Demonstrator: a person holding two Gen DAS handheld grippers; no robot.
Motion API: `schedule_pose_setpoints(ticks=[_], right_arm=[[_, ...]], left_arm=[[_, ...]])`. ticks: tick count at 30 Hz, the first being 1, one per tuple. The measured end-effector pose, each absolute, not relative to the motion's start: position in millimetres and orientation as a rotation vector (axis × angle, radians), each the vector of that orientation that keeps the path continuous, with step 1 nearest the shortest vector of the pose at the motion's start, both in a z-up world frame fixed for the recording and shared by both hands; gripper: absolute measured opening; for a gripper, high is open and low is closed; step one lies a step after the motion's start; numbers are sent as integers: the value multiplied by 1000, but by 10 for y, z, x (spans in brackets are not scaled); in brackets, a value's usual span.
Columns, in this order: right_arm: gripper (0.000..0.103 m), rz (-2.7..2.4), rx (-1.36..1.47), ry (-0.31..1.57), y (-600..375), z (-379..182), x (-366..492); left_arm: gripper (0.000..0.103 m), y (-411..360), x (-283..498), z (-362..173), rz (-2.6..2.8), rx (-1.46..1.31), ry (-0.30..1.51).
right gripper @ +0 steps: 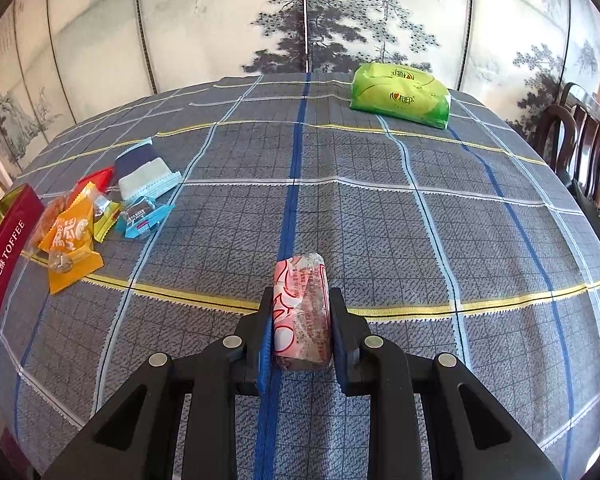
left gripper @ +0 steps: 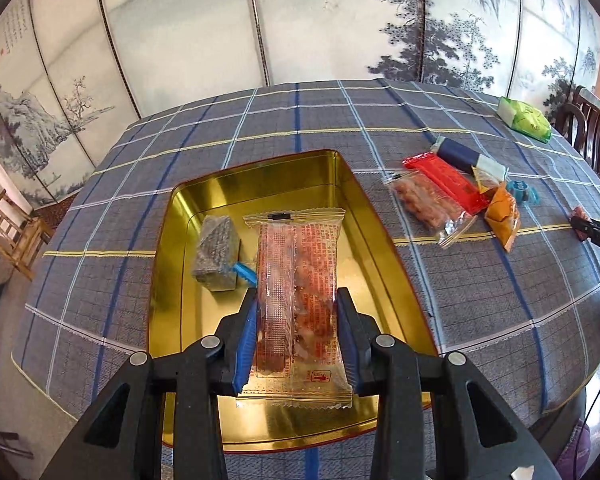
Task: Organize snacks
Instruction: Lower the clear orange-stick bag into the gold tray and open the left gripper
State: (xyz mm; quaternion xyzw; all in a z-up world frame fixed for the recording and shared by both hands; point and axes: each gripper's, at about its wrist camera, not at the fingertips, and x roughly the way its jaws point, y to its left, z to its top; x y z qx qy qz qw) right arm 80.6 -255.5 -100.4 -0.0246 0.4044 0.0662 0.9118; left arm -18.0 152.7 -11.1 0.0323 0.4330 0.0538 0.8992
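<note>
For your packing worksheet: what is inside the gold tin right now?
Inside the gold tin lies a dark seed bar with a blue wrapper piece beside it. The left gripper holds a clear snack packet above the tin, hiding the floor beneath.

You are working in bright, even daylight, and both wrist views are sharp with no motion blur. In the left view the gold tin (left gripper: 342,196) throws a warm glare off its inner walls and floor, brightest under the clear wrapper (left gripper: 296,300). Shadows on the checked tablecloth (right gripper: 380,216) are soft and short. In the right view the green pack (right gripper: 400,96) shows a mild sheen. Your fisheye lenses bow the painted screen (right gripper: 220,32) and the table's edge into curves, and the corners fall to black.
</note>
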Motion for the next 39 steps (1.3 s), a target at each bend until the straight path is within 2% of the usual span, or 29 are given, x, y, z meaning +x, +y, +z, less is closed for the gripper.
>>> schedule_pose_setpoints(ticks=[16, 39], right_arm=[[25, 136, -53, 833, -2558, -1007, 810], [25, 135, -60, 833, -2538, -1005, 811]], left_arm=[[33, 1918, -184, -367, 181, 50, 945], [33, 2028, -146, -513, 200, 37, 977]])
